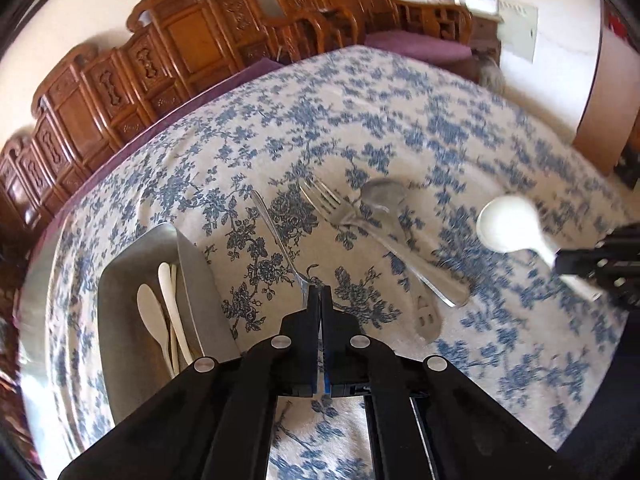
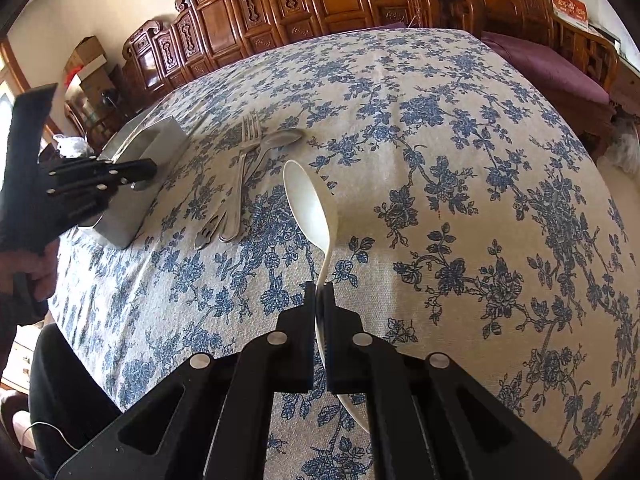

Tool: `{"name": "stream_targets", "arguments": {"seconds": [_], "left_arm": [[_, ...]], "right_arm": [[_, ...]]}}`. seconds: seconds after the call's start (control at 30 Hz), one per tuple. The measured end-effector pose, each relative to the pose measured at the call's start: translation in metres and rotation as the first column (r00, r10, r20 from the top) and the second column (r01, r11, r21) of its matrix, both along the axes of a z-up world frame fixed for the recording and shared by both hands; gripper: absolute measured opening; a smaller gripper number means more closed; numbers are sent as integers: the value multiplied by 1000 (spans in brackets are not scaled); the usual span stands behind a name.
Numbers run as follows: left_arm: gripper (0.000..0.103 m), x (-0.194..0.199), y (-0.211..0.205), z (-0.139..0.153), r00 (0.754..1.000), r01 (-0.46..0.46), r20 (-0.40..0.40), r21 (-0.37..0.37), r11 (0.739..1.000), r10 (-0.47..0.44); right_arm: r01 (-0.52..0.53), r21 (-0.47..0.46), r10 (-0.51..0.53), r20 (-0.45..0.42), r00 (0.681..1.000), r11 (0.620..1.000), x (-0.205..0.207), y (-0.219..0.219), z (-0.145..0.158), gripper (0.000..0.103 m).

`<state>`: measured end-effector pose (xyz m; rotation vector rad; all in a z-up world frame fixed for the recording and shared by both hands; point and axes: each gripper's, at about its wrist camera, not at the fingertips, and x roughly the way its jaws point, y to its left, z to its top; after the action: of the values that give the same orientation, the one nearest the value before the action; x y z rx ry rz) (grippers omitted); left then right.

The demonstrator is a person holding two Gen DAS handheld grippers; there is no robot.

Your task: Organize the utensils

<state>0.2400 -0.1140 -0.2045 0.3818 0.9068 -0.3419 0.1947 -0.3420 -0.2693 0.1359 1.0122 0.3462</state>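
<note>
- Lying loose on the blue-and-white floral tablecloth (image 2: 440,168) of the worktop are a silver metal fork (image 1: 320,196) and a silver metal spoon (image 1: 384,196), crossed over each other near the middle.
- Just beside them rests a flat silver utensil handle with cut-out slots (image 1: 426,316).
- The left gripper (image 1: 320,292) has its jaws pressed together on the end of a thin silver utensil (image 1: 276,232), whose slim stem reaches away over the cloth.
- The right gripper (image 2: 319,292) pinches the curved handle of a white ceramic soup spoon (image 2: 310,204), bowl turned on its side above the cloth.
- A rectangular grey metal tray (image 1: 120,280) sits at the left edge of the worktop, holding several cream-coloured plastic utensils (image 1: 160,312).
- Carved brown wooden chairs (image 2: 280,4) line the far side, well apart from the utensils.
</note>
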Motion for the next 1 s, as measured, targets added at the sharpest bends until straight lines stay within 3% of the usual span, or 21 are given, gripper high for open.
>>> {"name": "stream_targets", "arguments": {"seconds": [0.23,0.67,1.0], "left_arm": [[0,-26,6,16,999,-4,33,-34,999,5],[0,-69,41,56,995,-52,82,-96,994,60],[0,-60,80,50,991,-99,72,-132,986,109]], "right_arm": [[-18,-15,18,16,1000,1000,-1,5,7,4],[-113,2,113,102,988,994,-17,41,47,4],[-159,-29,161,98,982,987,-20,65,44,4]]}}
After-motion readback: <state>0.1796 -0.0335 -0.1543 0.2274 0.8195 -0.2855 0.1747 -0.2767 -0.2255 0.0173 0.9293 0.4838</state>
